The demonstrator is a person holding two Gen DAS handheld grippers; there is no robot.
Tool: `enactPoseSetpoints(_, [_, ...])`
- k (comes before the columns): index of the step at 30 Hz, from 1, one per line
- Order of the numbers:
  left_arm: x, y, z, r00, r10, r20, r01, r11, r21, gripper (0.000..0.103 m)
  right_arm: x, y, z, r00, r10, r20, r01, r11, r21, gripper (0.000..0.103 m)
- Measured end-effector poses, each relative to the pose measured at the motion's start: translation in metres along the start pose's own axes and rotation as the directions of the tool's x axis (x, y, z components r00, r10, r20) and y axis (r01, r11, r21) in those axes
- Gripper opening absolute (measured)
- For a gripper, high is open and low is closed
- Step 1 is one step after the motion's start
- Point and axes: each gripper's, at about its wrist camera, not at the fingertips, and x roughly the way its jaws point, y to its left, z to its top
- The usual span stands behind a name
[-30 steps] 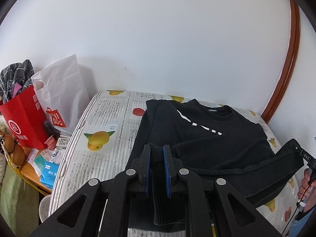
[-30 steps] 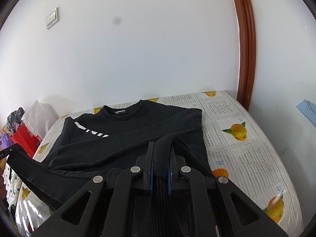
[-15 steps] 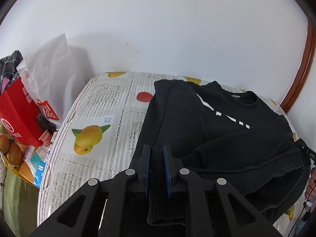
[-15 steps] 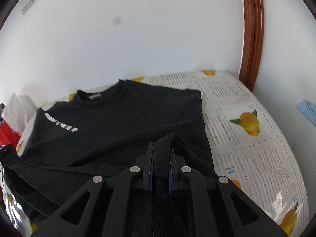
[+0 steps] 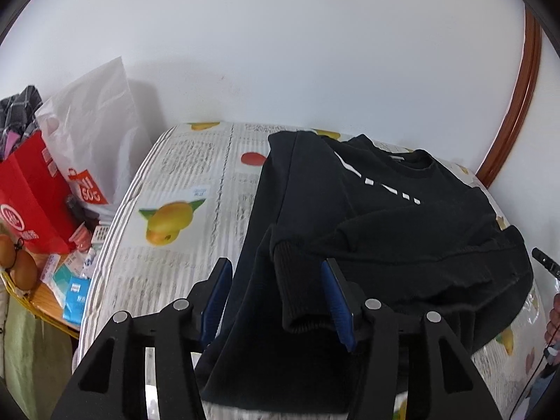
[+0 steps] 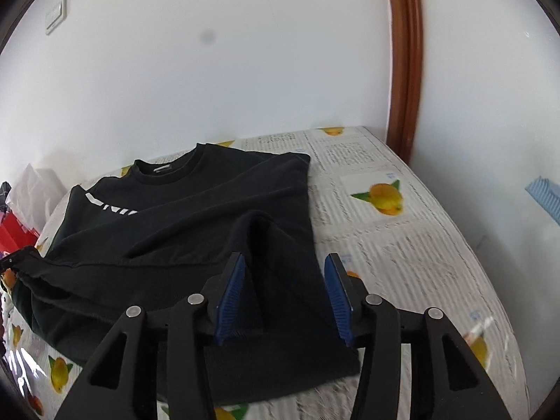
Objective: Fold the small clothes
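Black sweatshirt [image 5: 367, 217] lying partly folded on fruit-print bedsheet [image 5: 182, 189], left gripper [image 5: 276, 294] spread wide over ribbed cuff [image 5: 301, 290], gripping nothing, right gripper [image 6: 284, 295] spread wide over hem, empty, red shopping bag [image 5: 31, 196] at 9 o'clock.

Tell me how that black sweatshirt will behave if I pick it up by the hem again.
The black sweatshirt looks floppy: it lies bunched in soft folds on the fruit-print bedsheet. Its ribbed cuff droops, so loose parts would probably dangle. The thick-looking knit likely grips rather than slips.
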Motion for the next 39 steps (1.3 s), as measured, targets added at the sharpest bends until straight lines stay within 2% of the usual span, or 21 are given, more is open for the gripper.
enactPoseSetpoints(4, [-0.020,0.020,-0.021,1.000,0.008,0.025,-0.007,0.999,-0.041,0.068,-0.003,-0.009,-0.017,0.998,0.022,-0.052,-0.022,1.000,-0.001,0.059])
enactPoseSetpoints(8, [-0.022,0.034,-0.044,1.000,0.011,-0.024,-0.013,0.998,-0.057,0.068,0.004,-0.015,-0.037,0.996,0.010,-0.090,-0.010,1.000,0.005,0.060])
enactPoseSetpoints(11, [-0.020,0.040,-0.056,0.998,-0.032,-0.046,0.028,0.996,-0.080,0.068,0.012,-0.018,-0.046,0.994,0.000,-0.106,0.002,1.000,0.018,0.062])
enactPoseSetpoints(14, [-0.006,0.040,-0.064,0.991,-0.085,-0.099,0.075,0.992,-0.103,0.068,0.025,-0.017,-0.052,0.990,-0.015,-0.141,0.017,1.000,0.016,0.063])
enactPoseSetpoints(17, [0.006,0.037,-0.065,0.990,-0.105,-0.098,0.092,0.988,-0.127,0.067,0.036,-0.011,-0.057,0.985,-0.042,-0.168,0.042,0.999,-0.003,0.063])
enactPoseSetpoints(19, [0.013,0.039,-0.064,0.987,-0.128,-0.099,0.111,0.981,-0.161,0.067,0.036,-0.007,-0.059,0.986,-0.064,-0.157,0.062,0.998,-0.021,0.055])
enactPoseSetpoints(21, [0.019,0.040,-0.063,0.985,-0.133,-0.111,0.110,0.976,-0.189,0.053,0.034,-0.005,-0.061,0.986,-0.079,-0.146,0.074,0.997,-0.039,0.035])
enactPoseSetpoints(22, [0.021,0.040,-0.063,0.987,-0.107,-0.117,0.084,0.979,-0.188,0.038,0.031,-0.004,-0.062,0.988,-0.069,-0.139,0.062,0.997,-0.048,0.029])
enactPoseSetpoints(23, [0.023,0.040,-0.063,0.988,-0.095,-0.125,0.071,0.981,-0.182,0.027,0.028,-0.005,-0.062,0.989,-0.053,-0.137,0.047,0.998,-0.047,0.024])
enactPoseSetpoints(25, [0.021,0.040,-0.067,0.985,-0.118,-0.124,0.093,0.978,-0.187,0.018,0.024,-0.007,-0.062,0.991,-0.041,-0.131,0.036,0.999,-0.035,0.018])
enactPoseSetpoints(31, [0.000,0.034,-0.081,0.989,-0.085,-0.117,0.065,0.983,-0.169,0.016,0.010,-0.006,-0.067,0.991,-0.030,-0.129,0.025,0.999,-0.040,0.016])
enactPoseSetpoints(39, [-0.039,0.031,-0.120,0.986,-0.101,-0.129,0.081,0.986,-0.149,0.016,-0.022,-0.013,-0.088,0.989,-0.045,-0.141,0.038,0.998,-0.057,0.015])
